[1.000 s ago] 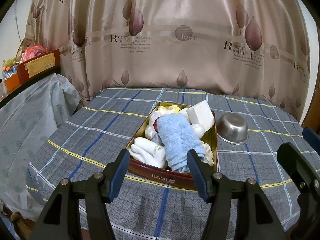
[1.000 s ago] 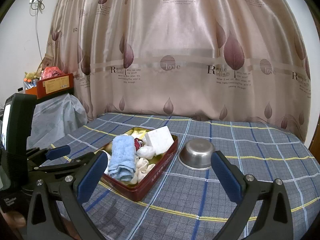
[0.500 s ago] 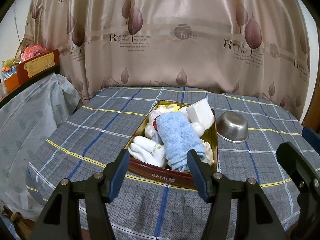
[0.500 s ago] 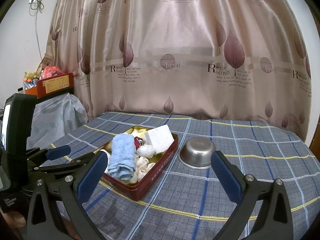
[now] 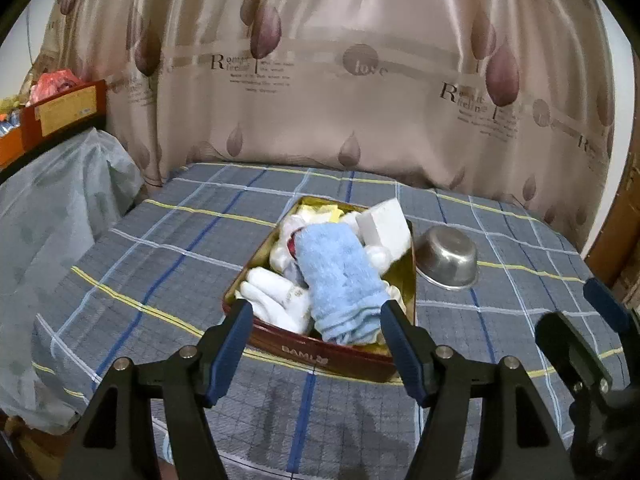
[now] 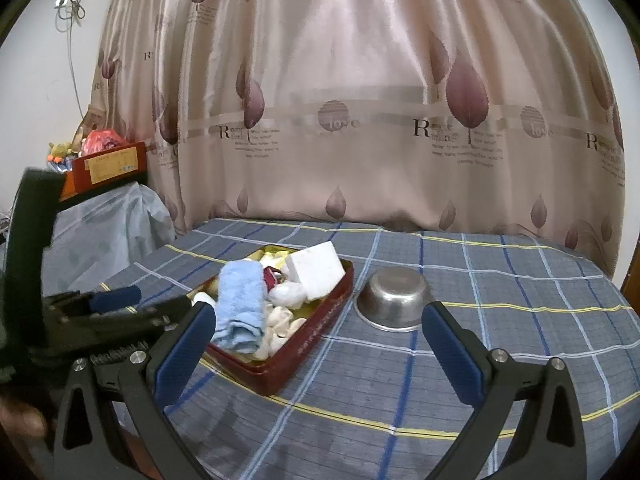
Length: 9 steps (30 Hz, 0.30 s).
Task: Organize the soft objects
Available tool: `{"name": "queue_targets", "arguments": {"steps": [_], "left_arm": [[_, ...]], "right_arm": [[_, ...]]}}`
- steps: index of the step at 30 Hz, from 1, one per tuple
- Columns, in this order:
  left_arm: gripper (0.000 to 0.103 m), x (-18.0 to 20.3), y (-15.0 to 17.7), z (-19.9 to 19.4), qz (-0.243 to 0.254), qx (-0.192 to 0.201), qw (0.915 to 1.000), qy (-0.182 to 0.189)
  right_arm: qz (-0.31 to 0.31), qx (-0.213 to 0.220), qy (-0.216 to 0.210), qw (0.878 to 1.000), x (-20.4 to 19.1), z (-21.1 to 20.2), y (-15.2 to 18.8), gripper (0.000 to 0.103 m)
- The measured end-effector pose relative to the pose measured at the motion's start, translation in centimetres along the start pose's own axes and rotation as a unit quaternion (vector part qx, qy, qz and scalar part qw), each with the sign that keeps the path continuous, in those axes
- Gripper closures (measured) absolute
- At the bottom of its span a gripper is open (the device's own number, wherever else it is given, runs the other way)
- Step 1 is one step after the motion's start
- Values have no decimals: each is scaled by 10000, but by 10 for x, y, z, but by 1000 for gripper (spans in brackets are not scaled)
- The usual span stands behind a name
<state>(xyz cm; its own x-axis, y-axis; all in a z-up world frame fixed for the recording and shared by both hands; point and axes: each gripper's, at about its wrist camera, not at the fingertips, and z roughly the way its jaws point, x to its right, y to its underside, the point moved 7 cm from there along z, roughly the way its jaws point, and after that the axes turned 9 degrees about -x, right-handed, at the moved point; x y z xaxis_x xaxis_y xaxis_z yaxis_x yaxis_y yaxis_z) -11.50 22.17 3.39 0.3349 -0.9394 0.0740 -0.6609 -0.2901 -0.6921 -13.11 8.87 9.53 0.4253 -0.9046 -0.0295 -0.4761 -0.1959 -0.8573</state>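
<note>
A red tin (image 5: 320, 354) (image 6: 304, 340) on the plaid table holds soft things: a rolled light blue towel (image 5: 340, 280) (image 6: 242, 304), white socks (image 5: 276, 300), a white foam block (image 5: 386, 226) (image 6: 318, 266) and yellow cloth (image 5: 320, 212). My left gripper (image 5: 318, 338) is open and empty, just short of the tin's near wall. My right gripper (image 6: 316, 344) is open and empty, hanging in front of the tin's right side. The left gripper also shows in the right wrist view (image 6: 116, 304).
An upside-down steel bowl (image 5: 448, 256) (image 6: 394, 298) sits right of the tin. A leaf-patterned curtain (image 6: 360, 100) hangs behind the table. A plastic-covered object (image 5: 52, 208) and an orange box (image 5: 64, 110) stand at the left.
Both views have lifted and tilted slightly; the tin sits lower in the frames. Both grippers stay open and nothing in the tin has moved.
</note>
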Motion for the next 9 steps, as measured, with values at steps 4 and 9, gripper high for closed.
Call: {"name": "queue_targets", "arguments": {"steps": [4, 9], "left_arm": [[35, 6, 2, 3, 158, -93, 9997, -183], [35, 10, 5, 8, 142, -269, 9987, -413]], "right_arm": [[93, -23, 13, 10000, 14, -11, 7, 1], [191, -12, 233, 9995, 49, -23, 11, 0]]}}
